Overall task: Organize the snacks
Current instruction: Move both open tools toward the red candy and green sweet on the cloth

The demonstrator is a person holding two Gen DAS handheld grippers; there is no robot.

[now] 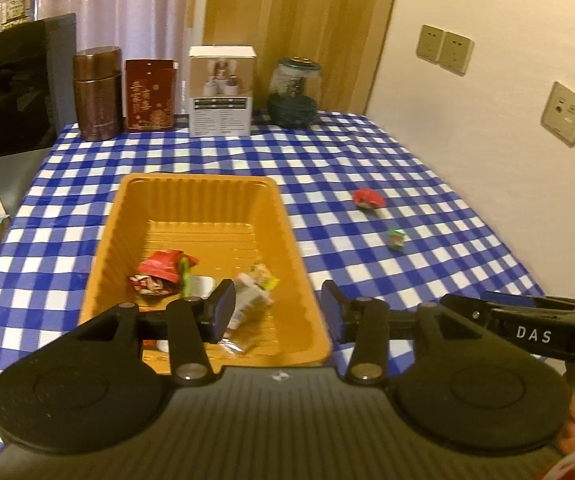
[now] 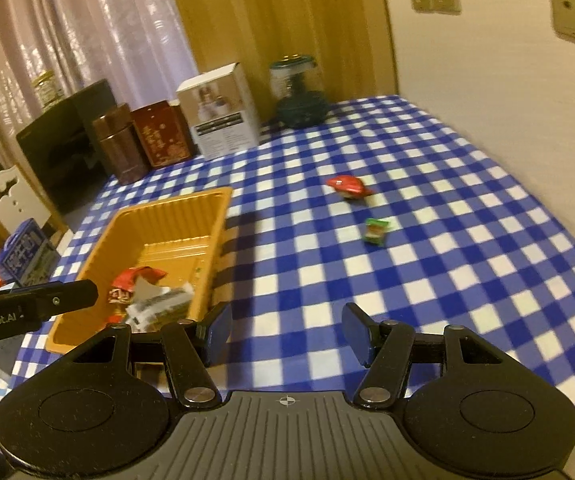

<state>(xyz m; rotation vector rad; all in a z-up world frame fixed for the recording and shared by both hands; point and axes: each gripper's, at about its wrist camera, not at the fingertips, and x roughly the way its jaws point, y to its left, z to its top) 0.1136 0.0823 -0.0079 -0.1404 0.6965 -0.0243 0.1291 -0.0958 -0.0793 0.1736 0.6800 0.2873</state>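
Note:
An orange plastic tray (image 1: 203,200) (image 2: 175,216) lies on the blue checked tablecloth and holds several wrapped snacks (image 1: 159,270) (image 2: 143,292). A red wrapped snack (image 1: 368,199) (image 2: 349,186) and a small green wrapped snack (image 1: 396,239) (image 2: 376,231) lie on the cloth to the tray's right. My left gripper (image 1: 279,312) is open and empty, over the tray's near right end. My right gripper (image 2: 287,334) is open and empty, above the cloth just right of the tray, well short of the two loose snacks.
At the table's far edge stand a brown canister (image 1: 97,94), a red tin (image 1: 149,96), a white box (image 1: 221,92) and a glass jar (image 1: 295,92). A black appliance (image 1: 15,88) stands at the left. A wall with sockets (image 1: 565,114) borders the right.

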